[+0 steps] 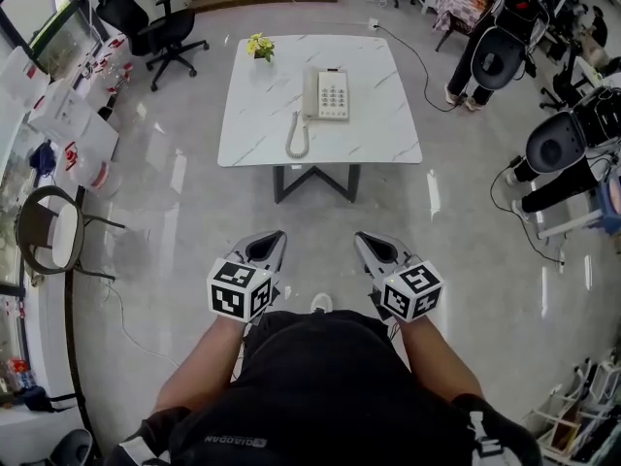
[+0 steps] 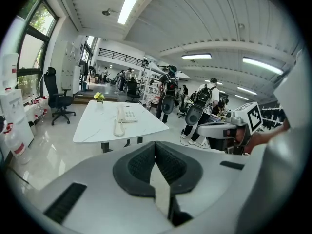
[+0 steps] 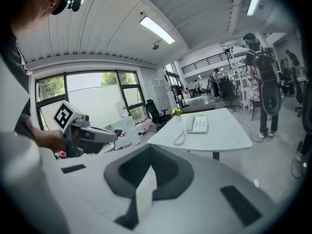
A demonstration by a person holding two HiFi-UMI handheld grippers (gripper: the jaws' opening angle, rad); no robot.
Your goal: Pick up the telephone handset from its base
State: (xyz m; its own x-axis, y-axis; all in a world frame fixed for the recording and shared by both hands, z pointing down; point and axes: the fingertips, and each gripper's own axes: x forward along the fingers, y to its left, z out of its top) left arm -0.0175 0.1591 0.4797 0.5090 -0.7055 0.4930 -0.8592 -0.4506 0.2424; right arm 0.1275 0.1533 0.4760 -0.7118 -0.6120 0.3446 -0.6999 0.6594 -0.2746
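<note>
Ahead, open floor (image 1: 194, 212) up to the table's (image 1: 254, 124) near edge; handset (image 1: 312, 94) sits on telephone base (image 1: 335, 95), mid-table. Left gripper (image 1: 276, 238), right gripper (image 1: 363, 240): jaws together, empty. Office chair (image 1: 163, 29) left, standing person (image 1: 482, 42) right, both aside.

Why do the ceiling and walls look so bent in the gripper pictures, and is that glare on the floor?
Left gripper view: the wide-angle lens bows the ceiling light and darkens the corners; the right gripper view does the same. Head view: yes, the glossy floor mirrors bright streaks, while the telephone is sharp.

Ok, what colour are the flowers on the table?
The flowers are yellow, clearest in the head view.
</note>
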